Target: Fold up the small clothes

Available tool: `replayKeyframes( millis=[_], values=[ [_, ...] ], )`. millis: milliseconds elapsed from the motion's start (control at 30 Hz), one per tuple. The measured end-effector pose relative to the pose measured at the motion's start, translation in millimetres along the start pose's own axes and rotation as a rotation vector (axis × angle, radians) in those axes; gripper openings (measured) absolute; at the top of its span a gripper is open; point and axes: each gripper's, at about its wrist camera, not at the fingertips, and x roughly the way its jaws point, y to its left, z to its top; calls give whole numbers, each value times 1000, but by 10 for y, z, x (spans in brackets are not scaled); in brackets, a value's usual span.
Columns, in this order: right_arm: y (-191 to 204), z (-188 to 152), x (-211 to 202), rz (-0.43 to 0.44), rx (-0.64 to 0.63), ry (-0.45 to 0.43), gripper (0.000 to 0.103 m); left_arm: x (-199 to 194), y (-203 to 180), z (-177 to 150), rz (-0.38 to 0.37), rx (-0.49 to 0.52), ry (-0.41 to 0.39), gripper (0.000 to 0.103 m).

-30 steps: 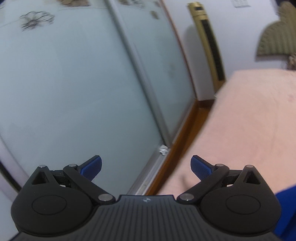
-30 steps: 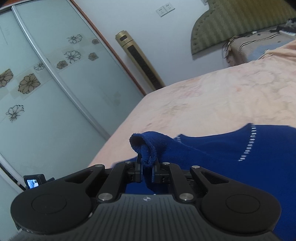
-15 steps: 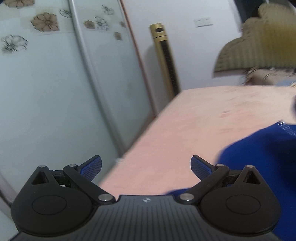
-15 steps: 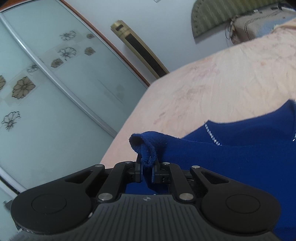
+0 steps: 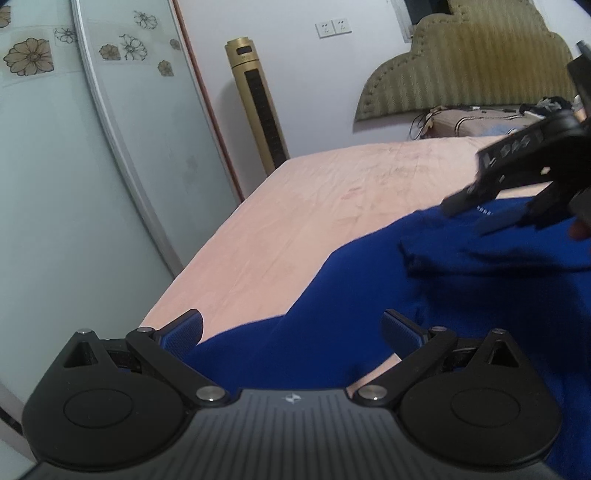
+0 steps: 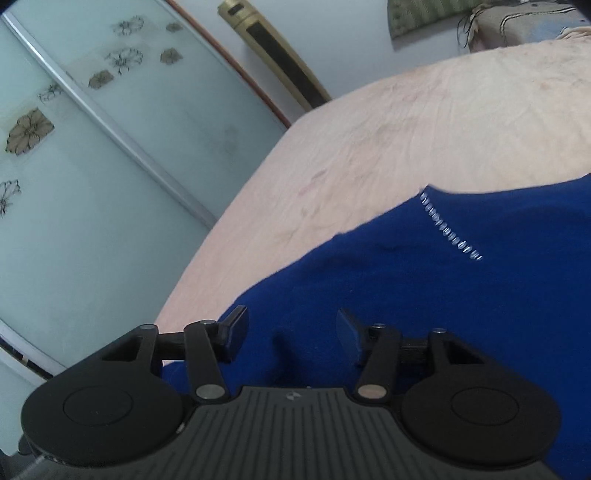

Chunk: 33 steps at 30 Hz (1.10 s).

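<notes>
Left claw [image 5: 291, 330]: released, blue pads spread wide, nothing between them; poised just above the near part of the garment.

Right claw [image 6: 291, 332]: released, fingers apart, empty; poised over the garment cloth. In the left wrist view it shows at the right edge, blurred, above a raised fold.

Blue garment [image 5: 461, 288]: dark blue knit, spread on the bed near its left edge and running toward the near right. One layer is folded over the rest, forming a ridge. A short row of white stitches [image 6: 448, 229] marks its upper part.

Bed [image 5: 332, 206]: peach sheet, lightly creased.

Sliding glass doors [image 5: 66, 155]: frosted, flower motifs, beyond the bed's left edge.

Tower fan [image 5: 258, 103]: gold, upright beyond the far left corner of the bed.

Headboard [image 5: 472, 70]: olive, striped, against the far wall.

Wall sockets [image 5: 332, 27]: white pair, high on the far wall.
</notes>
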Motion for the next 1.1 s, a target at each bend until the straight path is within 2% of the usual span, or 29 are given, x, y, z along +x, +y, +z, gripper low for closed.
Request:
replayKeyframes(
  millis=[67, 200, 300, 400, 500, 667, 767, 867, 933, 1000, 1100],
  values=[
    [-54, -3, 8, 1, 22, 9, 56, 7, -5, -16, 16, -1, 11, 103],
    [-132, -115, 239, -43, 28, 117, 58, -29, -41, -103, 16, -36, 46, 103],
    [-19, -179, 138, -41, -6, 78, 61, -59, -29, -124, -2, -70, 56, 103],
    [103, -251, -1, -37, -56, 45, 72, -78, -41, -132, -3, -88, 64, 103],
    [202, -395, -132, -84, -93, 44, 72, -102, -62, -161, -13, -117, 81, 103],
    [373, -666, -501, -42, -178, -17, 78, -156, -131, -274, -20, -102, 108, 103],
    [426, -774, -617, -43, -213, -21, 78, -220, -54, -290, 6, -104, 68, 103],
    [441, -800, -635, -48, -238, -16, 78, -277, 203, -247, 54, -171, 49, 103],
    [500, -808, -618, -61, -266, -17, 78, -310, 457, -241, 44, -244, 51, 103],
    [504, -836, -592, -62, -278, -8, 78, -321, 803, -218, 47, -344, 71, 103],
    [509, -860, -577, -45, -262, 9, 79, -208, 1363, -181, 64, -499, 152, 103]
  ],
)
